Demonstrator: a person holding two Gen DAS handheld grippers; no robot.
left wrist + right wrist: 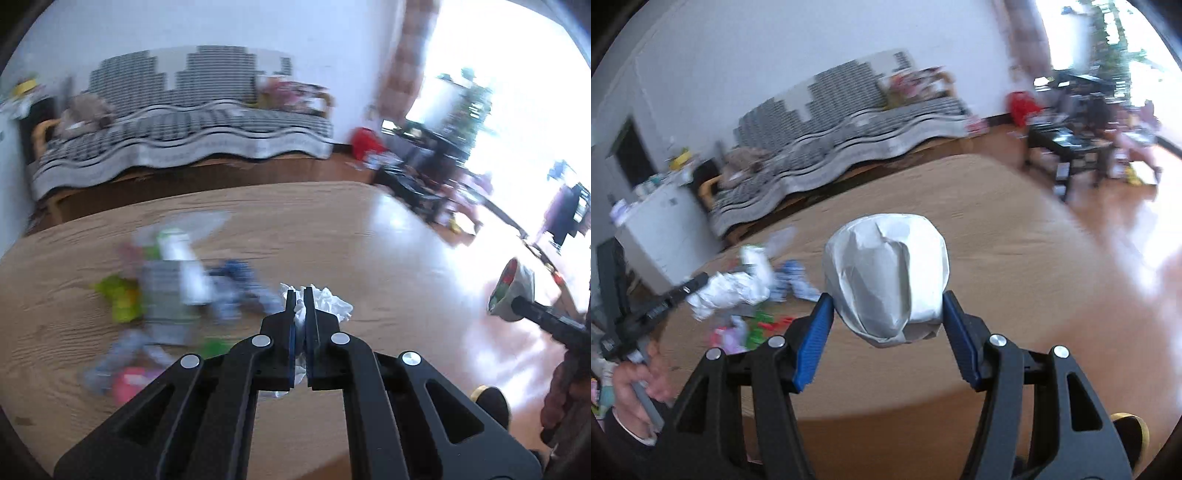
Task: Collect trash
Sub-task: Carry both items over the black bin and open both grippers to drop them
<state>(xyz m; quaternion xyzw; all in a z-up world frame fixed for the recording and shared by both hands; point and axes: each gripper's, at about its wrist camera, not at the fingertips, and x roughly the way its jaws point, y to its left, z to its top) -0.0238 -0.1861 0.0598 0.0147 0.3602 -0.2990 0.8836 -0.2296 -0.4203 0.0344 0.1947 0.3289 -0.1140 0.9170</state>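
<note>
My left gripper is shut on a crumpled white tissue above the wooden table. The tissue also shows in the right wrist view with the left gripper on it. My right gripper is shut on a crumpled silver-white snack bag, held over the table. The bag shows at the right of the left wrist view with the right gripper. A blurred pile of wrappers lies on the table's left part, and also shows in the right wrist view.
A sofa under a striped cover stands behind the table. A black low table with clutter stands at the right by a bright window. A white cabinet is at the left. A red bag sits on the floor.
</note>
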